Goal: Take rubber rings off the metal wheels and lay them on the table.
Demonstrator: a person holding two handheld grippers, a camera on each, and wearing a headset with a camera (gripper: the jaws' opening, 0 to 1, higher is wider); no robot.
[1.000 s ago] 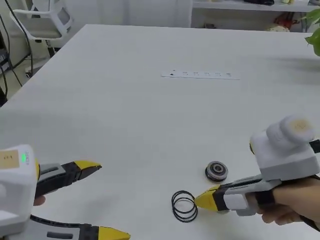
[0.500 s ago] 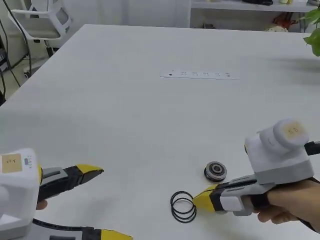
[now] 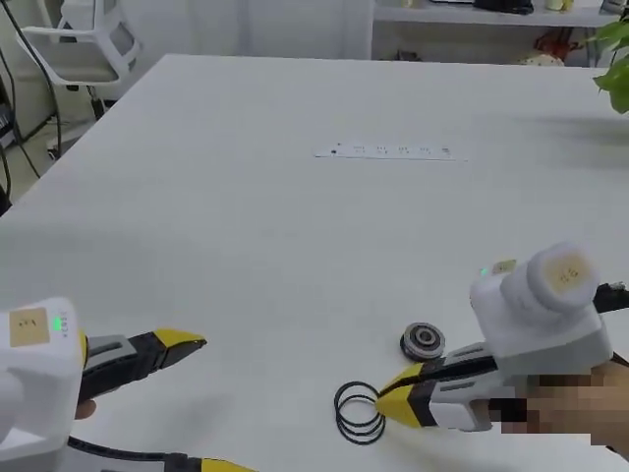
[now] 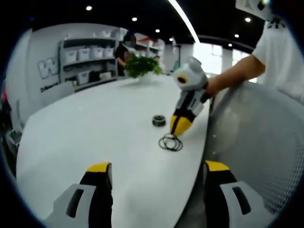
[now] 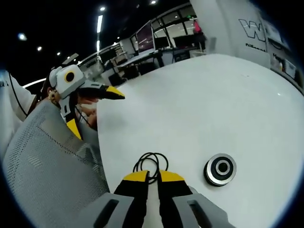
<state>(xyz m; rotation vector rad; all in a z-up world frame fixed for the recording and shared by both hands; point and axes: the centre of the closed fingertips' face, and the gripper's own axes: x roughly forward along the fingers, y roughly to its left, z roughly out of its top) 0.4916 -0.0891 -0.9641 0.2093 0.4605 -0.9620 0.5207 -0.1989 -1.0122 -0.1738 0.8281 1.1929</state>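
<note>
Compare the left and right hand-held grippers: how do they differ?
The left hand-held gripper has jaws wide apart and empty; the right hand-held gripper has them shut. The left hangs away from the rubber rings; the right's tips meet them. Both have yellow jaw tips.

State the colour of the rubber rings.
The rubber rings are black, clearest in the right gripper view.

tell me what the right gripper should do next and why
Probably open the right gripper a little and back off: its jaws look closed on the edge of the rubber rings, which already lie flat on the table beside the metal wheel.
</note>
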